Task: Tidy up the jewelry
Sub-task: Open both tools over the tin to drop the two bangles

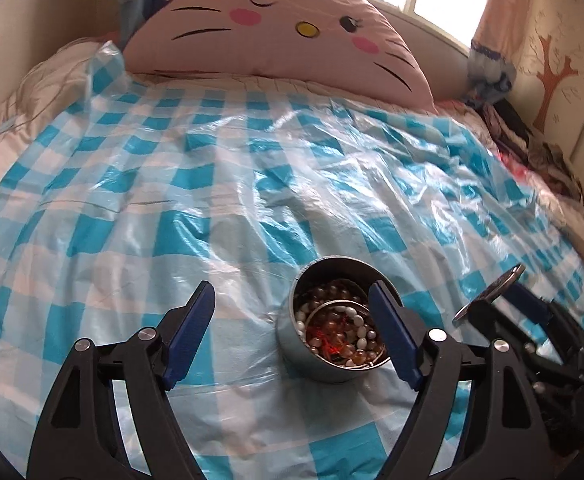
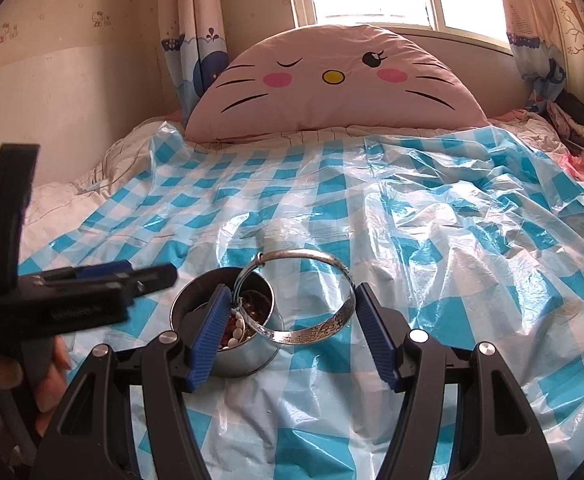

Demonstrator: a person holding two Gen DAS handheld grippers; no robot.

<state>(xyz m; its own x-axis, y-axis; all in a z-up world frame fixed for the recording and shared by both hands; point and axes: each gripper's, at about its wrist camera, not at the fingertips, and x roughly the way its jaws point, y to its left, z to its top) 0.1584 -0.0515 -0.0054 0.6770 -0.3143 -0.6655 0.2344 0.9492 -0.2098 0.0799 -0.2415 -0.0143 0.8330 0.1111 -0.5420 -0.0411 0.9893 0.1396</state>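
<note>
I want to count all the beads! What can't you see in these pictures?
- Deeper beads in the tin: left wrist view, buried under the top ones.
- Part of the tin: right wrist view, behind the right tool's finger.
- Bangle engraving: right wrist view, too small to read.

Low wrist views, shared tin [image 1: 333,330] nearby

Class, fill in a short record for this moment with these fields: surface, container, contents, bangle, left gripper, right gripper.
surface: blue-and-white checked plastic sheet over a bed
container: round metal tin, open, upright
contents: mixed beads, white and amber
bangle: silver bangle, held between the right gripper's fingers, beside and partly above the tin
left gripper: open, nothing held, tin near its right finger
right gripper: shut on the bangle
</note>
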